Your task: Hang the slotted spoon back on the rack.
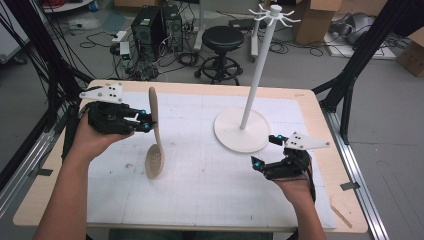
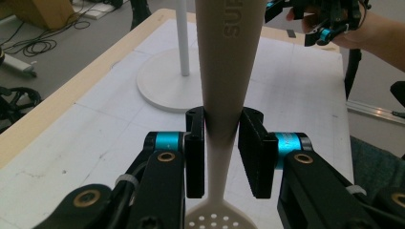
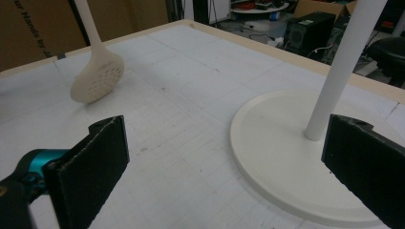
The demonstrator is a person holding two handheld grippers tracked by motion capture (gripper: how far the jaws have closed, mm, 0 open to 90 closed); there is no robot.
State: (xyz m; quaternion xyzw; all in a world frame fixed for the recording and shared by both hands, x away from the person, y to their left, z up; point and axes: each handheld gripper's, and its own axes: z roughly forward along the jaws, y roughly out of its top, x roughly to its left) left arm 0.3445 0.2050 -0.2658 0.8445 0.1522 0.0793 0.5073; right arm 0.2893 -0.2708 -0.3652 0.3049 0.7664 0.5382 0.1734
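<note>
From the high view, the left gripper (image 1: pixel 141 120) holds the slotted spoon (image 1: pixel 155 137) upright above the tabletop (image 1: pixel 210 195), well left of the white stand (image 1: pixel 242 129). In the left gripper view its fingers (image 2: pixel 195 157) clamp the handle — keep it vertical while carrying. In the right gripper view, the right gripper's fingers (image 3: pixel 90 174) gape wide and empty beside the stand's base — open room lies between.
</note>
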